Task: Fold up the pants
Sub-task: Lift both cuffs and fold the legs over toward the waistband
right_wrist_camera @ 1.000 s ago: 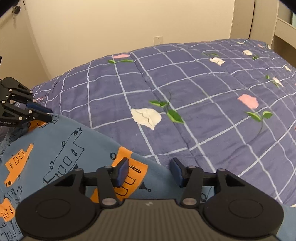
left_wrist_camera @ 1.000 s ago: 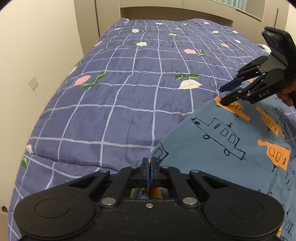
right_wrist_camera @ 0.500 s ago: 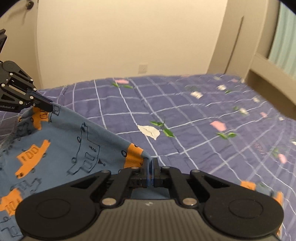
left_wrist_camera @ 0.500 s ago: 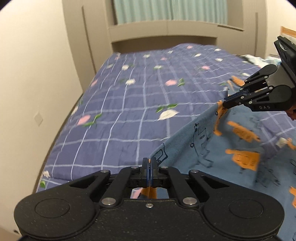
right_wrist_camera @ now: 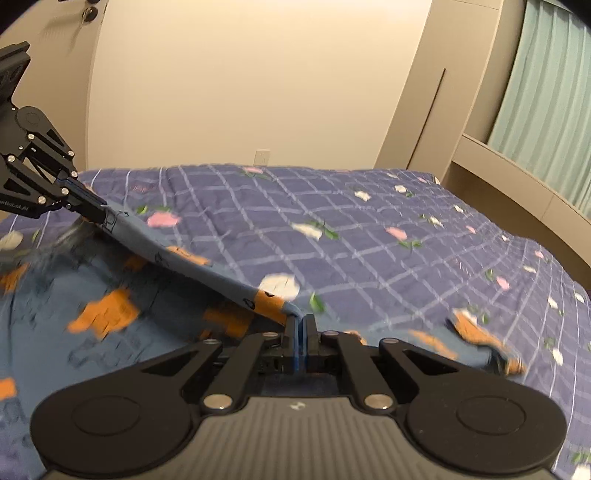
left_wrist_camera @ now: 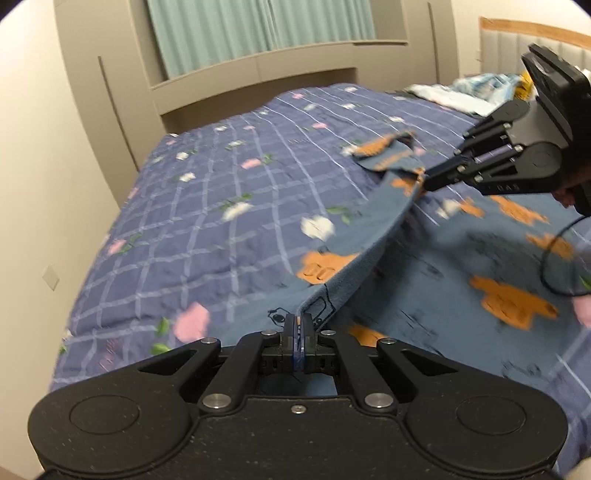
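Blue pants (left_wrist_camera: 461, 258) with orange and black vehicle prints lie on a purple checked quilt (left_wrist_camera: 221, 192). My left gripper (left_wrist_camera: 297, 321) is shut on one corner of the pants' edge. My right gripper (right_wrist_camera: 301, 321) is shut on the other corner. The edge (right_wrist_camera: 184, 262) stretches taut between the two, lifted off the rest of the cloth. In the left wrist view the right gripper (left_wrist_camera: 430, 181) shows at the upper right, pinching the cloth. The right wrist view has the left gripper (right_wrist_camera: 99, 212) at the left. A loose pant end (right_wrist_camera: 480, 336) trails on the quilt.
The bed's quilt (right_wrist_camera: 406, 240) spreads wide behind the pants. A beige window ledge (left_wrist_camera: 258, 74) and green curtain (left_wrist_camera: 258, 29) stand beyond the bed. Crumpled light clothes (left_wrist_camera: 469, 92) lie at the far right. A black cable (left_wrist_camera: 554, 258) loops over the pants.
My right gripper closed on the pants' edge. Both grippers then rose and swept across the bed, pulling the edge up taut and dragging the pants over the quilt.
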A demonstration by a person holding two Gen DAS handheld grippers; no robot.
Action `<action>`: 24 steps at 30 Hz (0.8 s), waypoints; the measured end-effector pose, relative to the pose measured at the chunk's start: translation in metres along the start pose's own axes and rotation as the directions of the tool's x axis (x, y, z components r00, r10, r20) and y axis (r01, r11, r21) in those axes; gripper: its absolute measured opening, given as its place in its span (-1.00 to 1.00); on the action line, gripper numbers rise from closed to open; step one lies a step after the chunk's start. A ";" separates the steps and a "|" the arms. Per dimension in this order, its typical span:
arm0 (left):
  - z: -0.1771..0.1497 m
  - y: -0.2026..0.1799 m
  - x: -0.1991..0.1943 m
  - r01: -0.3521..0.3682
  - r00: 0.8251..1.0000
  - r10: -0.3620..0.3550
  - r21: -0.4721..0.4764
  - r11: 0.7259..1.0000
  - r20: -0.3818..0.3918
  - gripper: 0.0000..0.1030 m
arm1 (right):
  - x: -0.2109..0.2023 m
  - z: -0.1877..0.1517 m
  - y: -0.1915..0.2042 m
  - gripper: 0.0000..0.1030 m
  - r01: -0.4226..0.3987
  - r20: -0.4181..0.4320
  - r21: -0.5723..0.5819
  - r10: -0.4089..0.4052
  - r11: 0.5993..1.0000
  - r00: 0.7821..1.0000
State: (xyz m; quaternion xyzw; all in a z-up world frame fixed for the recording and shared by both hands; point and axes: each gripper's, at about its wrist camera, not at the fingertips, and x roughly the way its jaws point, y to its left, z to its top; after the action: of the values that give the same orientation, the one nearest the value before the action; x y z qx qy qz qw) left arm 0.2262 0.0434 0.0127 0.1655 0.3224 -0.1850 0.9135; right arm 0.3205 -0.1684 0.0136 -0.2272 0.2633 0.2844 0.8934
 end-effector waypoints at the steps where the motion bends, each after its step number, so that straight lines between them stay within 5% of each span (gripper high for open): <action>1: -0.004 -0.005 -0.001 0.005 1.000 -0.005 0.002 1.000 -0.006 -1.00 | -0.003 -0.006 0.003 -0.96 0.004 -0.004 0.009 -0.004 1.000 1.000; 13: -0.029 -0.036 -0.035 0.022 1.000 -0.023 0.045 0.999 0.000 -1.00 | -0.062 -0.042 0.033 -0.97 0.027 0.024 0.033 -0.028 0.999 0.999; 24: -0.068 -0.075 -0.060 0.087 0.996 -0.084 0.066 0.994 -0.042 -1.00 | -0.109 -0.079 0.081 -0.97 0.032 -0.034 0.056 -0.030 0.998 0.999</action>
State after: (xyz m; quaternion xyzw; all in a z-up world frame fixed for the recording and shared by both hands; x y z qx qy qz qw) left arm 0.1136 0.0206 -0.0123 0.1860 0.3407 -0.2316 0.8920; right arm 0.1662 -0.1950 -0.0016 -0.2107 0.2826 0.2591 0.8992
